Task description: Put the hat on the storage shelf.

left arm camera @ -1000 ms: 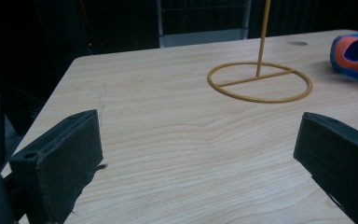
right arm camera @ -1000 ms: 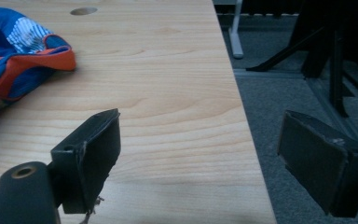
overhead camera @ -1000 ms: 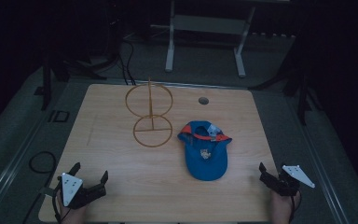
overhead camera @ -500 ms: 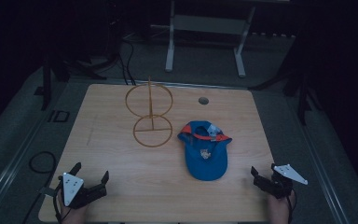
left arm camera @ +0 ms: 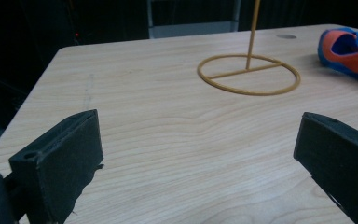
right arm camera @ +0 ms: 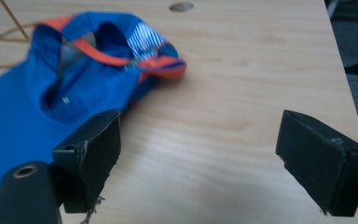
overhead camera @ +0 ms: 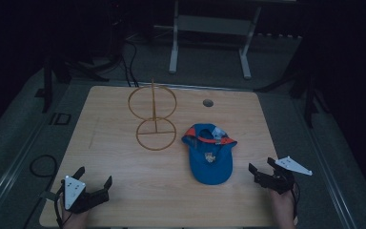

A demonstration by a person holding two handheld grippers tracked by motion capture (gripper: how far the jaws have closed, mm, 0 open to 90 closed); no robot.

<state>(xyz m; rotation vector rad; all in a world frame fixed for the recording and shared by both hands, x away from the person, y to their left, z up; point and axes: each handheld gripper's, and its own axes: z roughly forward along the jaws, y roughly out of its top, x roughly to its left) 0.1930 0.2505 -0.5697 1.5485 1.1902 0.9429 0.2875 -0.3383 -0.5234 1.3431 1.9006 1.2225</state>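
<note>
The right gripper [overhead camera: 262,173] had its jaws wide apart and held nothing, near the table's right edge. The blue cap [overhead camera: 209,153] lay just beside it, not touching. The left gripper [overhead camera: 93,181] was wide too, near the front edge. Bare wooden table [overhead camera: 109,119] lay between them. A wire stand [overhead camera: 153,117] stood behind, in a dark room.

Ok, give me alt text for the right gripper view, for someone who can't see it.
An open right claw hovers over a wooden table, its black jaws wide apart and empty. A blue cap with orange trim lies upside down just beyond the jaw on the view's left.
</note>
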